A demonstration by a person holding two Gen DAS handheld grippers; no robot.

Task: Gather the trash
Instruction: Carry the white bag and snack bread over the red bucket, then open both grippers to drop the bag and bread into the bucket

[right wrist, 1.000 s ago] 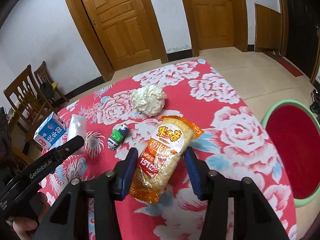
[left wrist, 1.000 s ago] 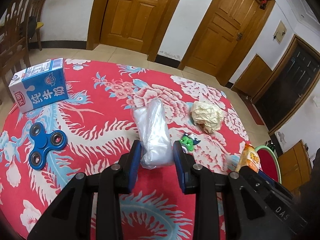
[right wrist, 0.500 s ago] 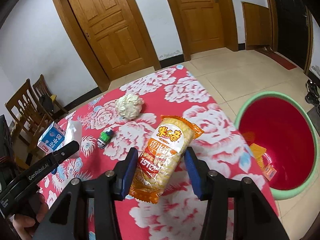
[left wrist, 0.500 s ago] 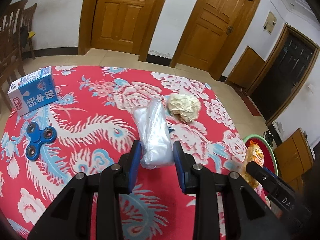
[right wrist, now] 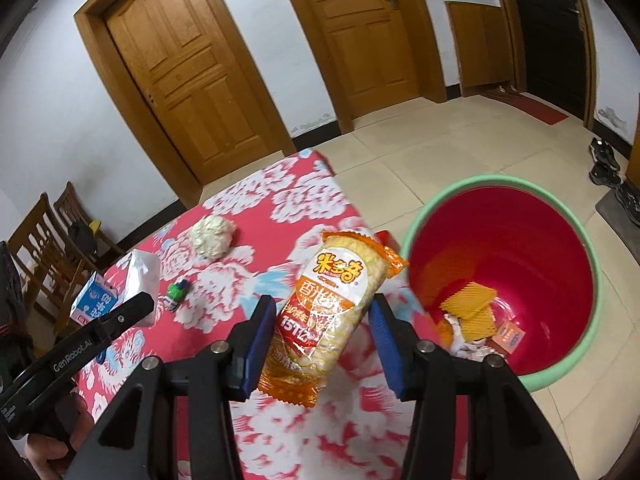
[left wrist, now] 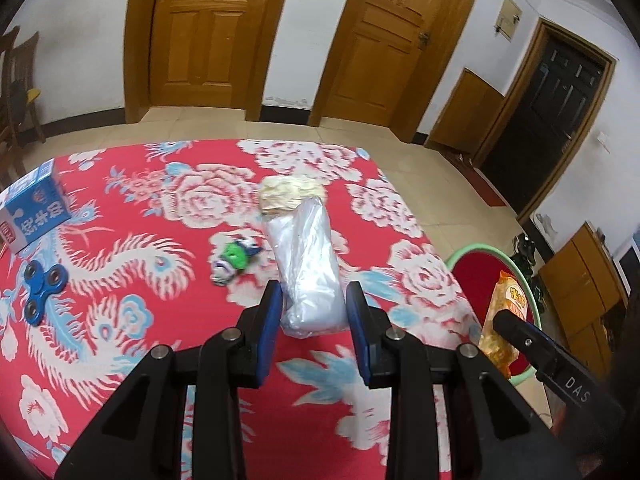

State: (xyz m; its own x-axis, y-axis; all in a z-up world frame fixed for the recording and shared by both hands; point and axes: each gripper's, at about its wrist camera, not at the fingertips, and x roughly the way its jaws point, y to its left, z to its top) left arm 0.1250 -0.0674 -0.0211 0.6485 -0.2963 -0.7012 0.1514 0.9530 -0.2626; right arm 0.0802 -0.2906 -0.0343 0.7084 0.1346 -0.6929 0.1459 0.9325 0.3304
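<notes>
My left gripper (left wrist: 313, 308) is shut on a clear plastic bag (left wrist: 308, 268), held above the red flowered tablecloth (left wrist: 140, 280). My right gripper (right wrist: 322, 320) is shut on an orange snack packet (right wrist: 332, 312), held over the table's right edge beside the red bin with a green rim (right wrist: 508, 264). The packet (left wrist: 504, 320) and the bin (left wrist: 480, 276) also show at the right in the left wrist view. A crumpled paper ball (left wrist: 290, 194) lies on the cloth beyond the bag.
A blue milk carton (left wrist: 34, 212), a blue fidget spinner (left wrist: 40, 286) and a small green toy (left wrist: 234, 260) lie on the cloth. The bin holds orange wrappers (right wrist: 472, 308). Wooden chairs (right wrist: 52, 240) stand at the left, doors behind.
Both grippers have moved right with their loads. The right gripper now holds the snack packet next to the bin, which has come fully into view.
</notes>
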